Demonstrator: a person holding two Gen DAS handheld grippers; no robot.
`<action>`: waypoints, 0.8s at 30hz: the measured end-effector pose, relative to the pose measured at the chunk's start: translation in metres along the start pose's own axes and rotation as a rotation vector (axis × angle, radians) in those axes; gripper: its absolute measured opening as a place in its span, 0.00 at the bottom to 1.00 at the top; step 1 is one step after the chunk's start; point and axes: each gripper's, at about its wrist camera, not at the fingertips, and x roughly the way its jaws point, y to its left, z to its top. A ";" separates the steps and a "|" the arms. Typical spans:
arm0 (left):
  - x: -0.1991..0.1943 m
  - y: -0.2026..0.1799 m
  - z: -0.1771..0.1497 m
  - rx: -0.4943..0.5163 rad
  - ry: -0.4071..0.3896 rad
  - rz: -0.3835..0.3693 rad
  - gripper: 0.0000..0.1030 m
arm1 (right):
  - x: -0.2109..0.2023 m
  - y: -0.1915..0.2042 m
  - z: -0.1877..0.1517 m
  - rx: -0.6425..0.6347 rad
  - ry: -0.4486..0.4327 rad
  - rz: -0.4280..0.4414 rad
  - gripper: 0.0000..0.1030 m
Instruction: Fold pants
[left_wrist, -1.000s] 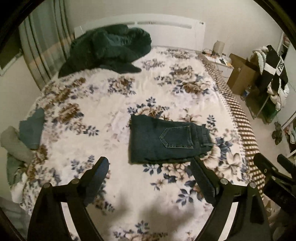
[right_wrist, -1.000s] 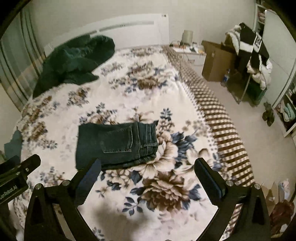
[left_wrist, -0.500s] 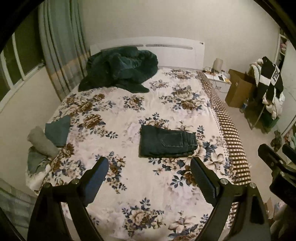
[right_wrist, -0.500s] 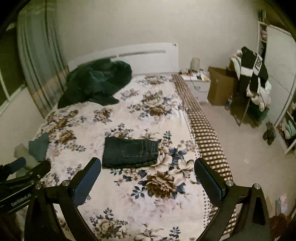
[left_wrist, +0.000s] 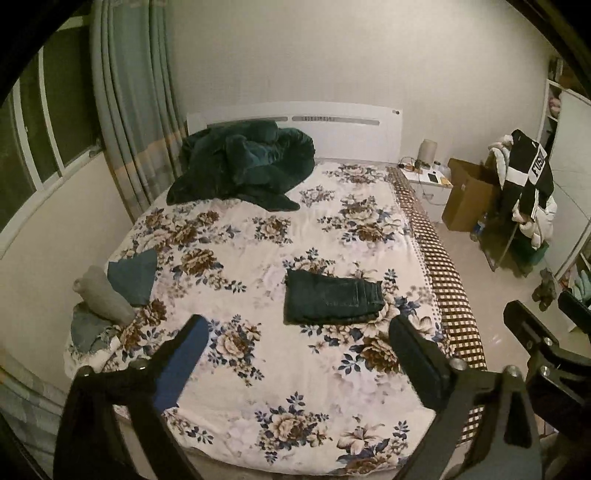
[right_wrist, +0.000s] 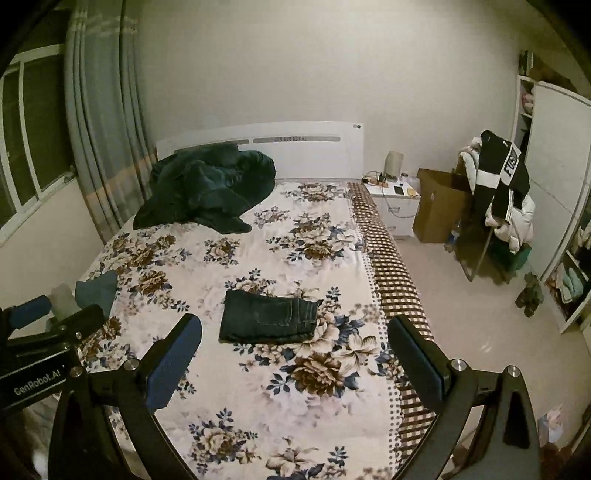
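Folded dark denim pants (left_wrist: 332, 297), long axis three-to-nine, lie at twelve o'clock, well apart from the spread, empty left claw (left_wrist: 299, 345) and right claw (right_wrist: 295, 341).

One folded jeans (left_wrist: 332, 297) on one bed (left_wrist: 280, 376). One green blanket (left_wrist: 243, 162). Three loose garments (left_wrist: 110, 291) at bed's left edge. Two claws: left (left_wrist: 299, 354), right (right_wrist: 295, 354). One box (right_wrist: 436, 205), one nightstand (right_wrist: 397, 206).

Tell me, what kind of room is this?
It looks like a bedroom. There is a big bed with a flowery cover, a white headboard against the wall, and a small nightstand beside it. Folded jeans lie on the bed, so someone is tidying clothes here.
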 end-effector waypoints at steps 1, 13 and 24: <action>0.000 0.002 0.001 -0.003 -0.004 0.002 0.98 | -0.005 0.001 0.000 0.002 -0.001 0.001 1.00; -0.006 0.002 -0.004 -0.004 -0.001 0.020 0.98 | -0.021 -0.003 0.004 0.003 0.006 0.006 1.00; -0.015 0.000 -0.009 0.001 -0.010 0.029 0.98 | -0.028 -0.005 0.011 -0.002 0.019 0.020 1.00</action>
